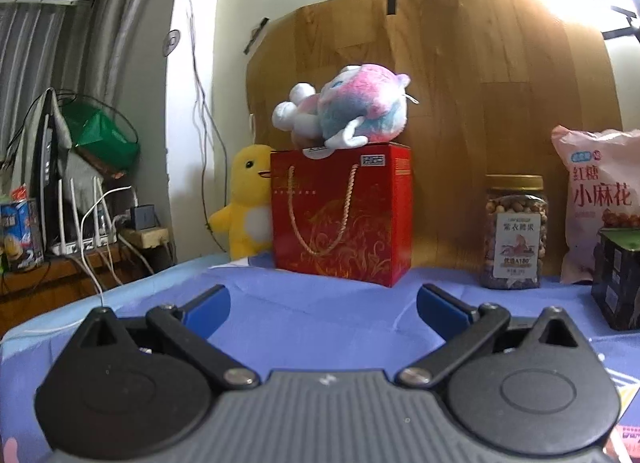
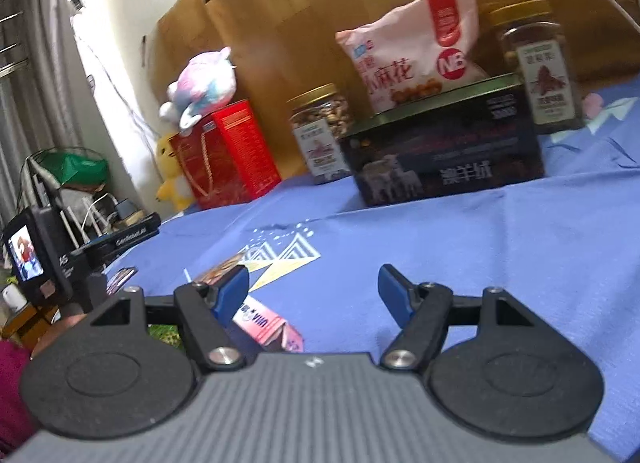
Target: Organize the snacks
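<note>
My left gripper [image 1: 323,305] stands spread wide over the blue cloth [image 1: 320,323], nothing between its blue pads. My right gripper [image 2: 314,295] is parted to a moderate width, also empty; only cloth shows between its fingers.

Nearest to the right gripper, a small pink carton [image 2: 266,327] lies flat on the cloth, partly hidden under the left finger. A second flat packet [image 2: 224,269] lies just beyond it, too blurred to identify. At the left edge of the right wrist view, the other gripper's camera unit with its lit screen [image 2: 26,259] is visible, with a red sleeve [image 2: 12,383] below it.

Farther back, a black box [image 2: 444,151] rests on the cloth. Behind it stands a pink snack bag [image 2: 416,51], upright, leaning toward the brown backboard [image 1: 480,63]. A gold-lidded nut jar [image 1: 514,231] stands left of the bag; a second jar [image 2: 536,67] stands to the right of the box.

At the far left, a red gift box [image 1: 340,215] with a cord handle stands upright. A pink-and-blue plush [image 1: 348,107] lies on top of it, and a yellow plush [image 1: 246,203] stands touching its left side.
</note>
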`<state>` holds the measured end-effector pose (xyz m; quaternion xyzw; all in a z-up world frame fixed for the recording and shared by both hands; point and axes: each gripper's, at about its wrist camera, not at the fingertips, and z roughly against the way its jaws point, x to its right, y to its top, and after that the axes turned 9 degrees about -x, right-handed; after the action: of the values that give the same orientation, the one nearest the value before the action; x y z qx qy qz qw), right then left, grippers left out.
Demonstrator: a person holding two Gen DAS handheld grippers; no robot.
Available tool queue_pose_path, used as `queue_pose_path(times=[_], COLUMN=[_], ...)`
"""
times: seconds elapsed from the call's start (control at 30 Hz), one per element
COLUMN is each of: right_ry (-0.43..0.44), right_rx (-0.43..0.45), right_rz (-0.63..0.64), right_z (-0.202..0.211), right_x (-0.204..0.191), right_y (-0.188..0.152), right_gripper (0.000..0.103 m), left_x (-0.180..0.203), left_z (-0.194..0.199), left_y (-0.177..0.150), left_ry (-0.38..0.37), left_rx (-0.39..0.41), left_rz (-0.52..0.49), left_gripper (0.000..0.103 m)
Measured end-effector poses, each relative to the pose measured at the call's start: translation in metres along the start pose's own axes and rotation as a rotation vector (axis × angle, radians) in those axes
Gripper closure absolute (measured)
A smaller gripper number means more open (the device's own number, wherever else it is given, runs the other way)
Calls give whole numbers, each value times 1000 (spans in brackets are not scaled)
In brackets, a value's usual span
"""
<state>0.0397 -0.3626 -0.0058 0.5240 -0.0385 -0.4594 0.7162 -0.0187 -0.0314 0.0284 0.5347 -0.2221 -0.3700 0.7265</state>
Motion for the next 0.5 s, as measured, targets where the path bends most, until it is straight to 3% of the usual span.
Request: queue_pose_path(times=[0.2, 0.5], right_ry=[-32, -154], right_rx=[24, 78], right_rz=[33, -23], right_z=[2, 4], right_x=[-7, -4], right_y=[-2, -3], right_gripper=[23, 23], left_x=[4, -8], left_z=[-2, 9], left_y=[1, -3], left_ry=[-34, -155], left_rx=[-3, 82], left_rz=[-37, 15], left_gripper=[0, 0])
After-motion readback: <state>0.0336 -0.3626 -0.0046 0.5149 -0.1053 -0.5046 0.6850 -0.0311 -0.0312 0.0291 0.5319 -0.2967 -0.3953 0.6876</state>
